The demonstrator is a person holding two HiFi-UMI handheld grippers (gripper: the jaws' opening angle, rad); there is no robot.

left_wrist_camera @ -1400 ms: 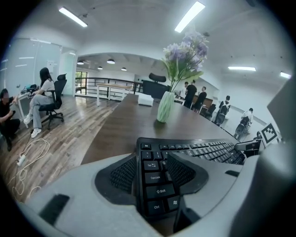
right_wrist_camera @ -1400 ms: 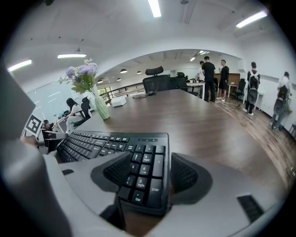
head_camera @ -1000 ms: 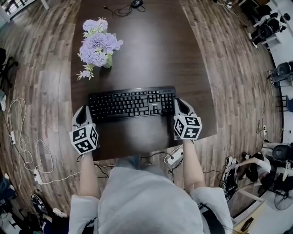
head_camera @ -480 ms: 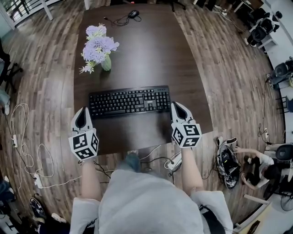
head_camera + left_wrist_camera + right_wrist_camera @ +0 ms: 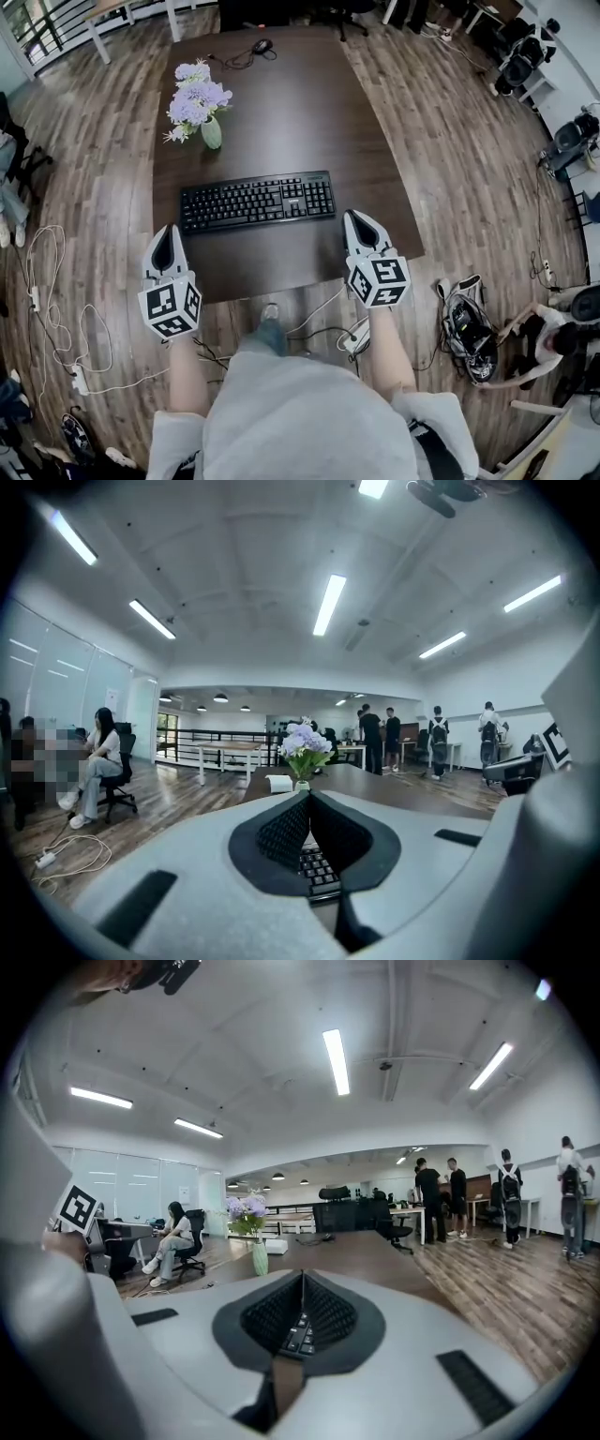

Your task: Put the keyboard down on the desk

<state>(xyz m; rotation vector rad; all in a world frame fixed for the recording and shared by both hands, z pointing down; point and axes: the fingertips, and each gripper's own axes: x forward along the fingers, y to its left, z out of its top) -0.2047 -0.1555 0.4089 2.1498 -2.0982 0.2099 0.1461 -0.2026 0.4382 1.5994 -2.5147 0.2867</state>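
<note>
The keyboard (image 5: 256,201) lies flat on the desk (image 5: 309,112), ahead of both grippers and touching neither. The left gripper (image 5: 170,230) is just off its near left corner and the right gripper (image 5: 353,217) just off its near right corner. Both have their jaws pressed together on nothing.

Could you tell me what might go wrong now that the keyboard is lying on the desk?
The flower vase stands behind the keyboard; a forward reach could tip it. Cables and a power strip lie on the floor by the person's feet, a likely trip hazard when stepping back.
</note>
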